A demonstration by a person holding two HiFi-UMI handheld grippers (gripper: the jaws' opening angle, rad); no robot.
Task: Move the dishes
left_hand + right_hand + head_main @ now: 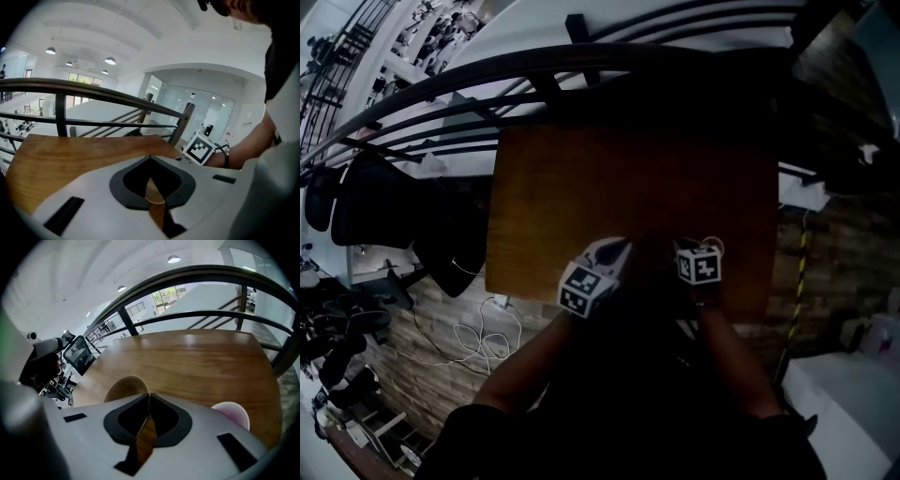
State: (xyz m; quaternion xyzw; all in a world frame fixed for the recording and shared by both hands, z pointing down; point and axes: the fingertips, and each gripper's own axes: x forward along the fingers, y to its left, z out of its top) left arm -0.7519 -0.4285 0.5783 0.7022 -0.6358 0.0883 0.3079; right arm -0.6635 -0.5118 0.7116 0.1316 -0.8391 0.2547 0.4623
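While left claw (pixel 150 158) and right claw (pixel 149 395) hover (both closed), bowl (pixel 123 387) rests.

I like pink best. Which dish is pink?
In the right gripper view, the cup at the right is pink inside; the bowl at the left is tan.

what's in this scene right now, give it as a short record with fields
surface: wooden table
left gripper: jaws together; a tan patch shows through the gap behind the tips
right gripper: jaws together, nothing between them
tan bowl: on the table, just left of the right gripper
pink dish: on the table, just right of the right gripper
background: dark metal railing beyond the table's far edge
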